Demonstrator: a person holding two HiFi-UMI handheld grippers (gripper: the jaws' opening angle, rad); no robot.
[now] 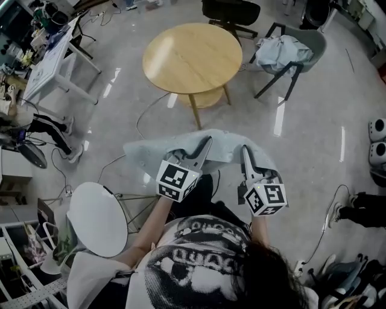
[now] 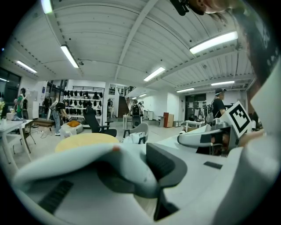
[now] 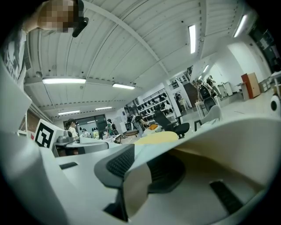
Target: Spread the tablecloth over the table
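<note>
A round wooden table (image 1: 193,57) stands ahead on the shiny floor. The pale blue-grey tablecloth (image 1: 175,149) hangs bunched between both grippers, short of the table. My left gripper (image 1: 208,142) is shut on one part of its edge, my right gripper (image 1: 244,149) on another part, close beside it. In the left gripper view the cloth (image 2: 127,165) folds over the jaws of the left gripper (image 2: 145,160), with the table (image 2: 85,141) beyond. In the right gripper view a flap of cloth (image 3: 136,186) droops from between the pads of the right gripper (image 3: 136,165), and the table (image 3: 156,137) shows behind.
A grey chair (image 1: 301,42) with a heap of fabric stands right of the table, a black chair (image 1: 232,12) behind it. A small white round table (image 1: 96,217) is at my left. A white desk (image 1: 51,60) and a seated person's legs (image 1: 48,130) are far left. A cable (image 1: 145,117) lies on the floor.
</note>
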